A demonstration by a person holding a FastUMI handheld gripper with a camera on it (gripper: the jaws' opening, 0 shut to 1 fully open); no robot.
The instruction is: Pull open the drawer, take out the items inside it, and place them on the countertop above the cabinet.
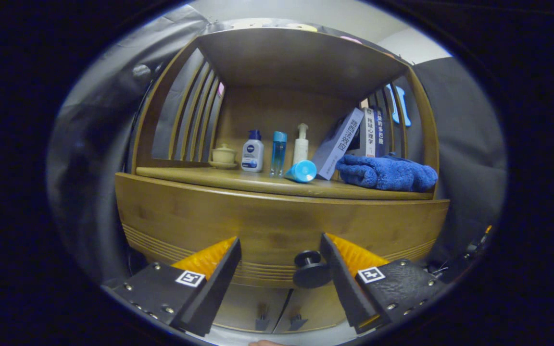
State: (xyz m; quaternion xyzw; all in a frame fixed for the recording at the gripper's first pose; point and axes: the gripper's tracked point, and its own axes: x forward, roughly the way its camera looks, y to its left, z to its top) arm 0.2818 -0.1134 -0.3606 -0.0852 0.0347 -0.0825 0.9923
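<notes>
The wooden drawer front (277,226) stands closed below the countertop (267,183). Its dark round knob (311,268) sits just inside my right finger (349,254), close to it. My gripper (279,247) is open, the fingers wide apart in front of the drawer, with nothing pressed between them. The drawer's contents are hidden.
On the countertop stand a small lidded cup (223,156), a white bottle with a blue cap (253,153), a slim blue bottle (278,153), a white pump bottle (300,144), a lying blue tube (302,171), leaning books (354,139) and a blue towel (386,174). Two cabinet doors (277,307) lie below the drawer.
</notes>
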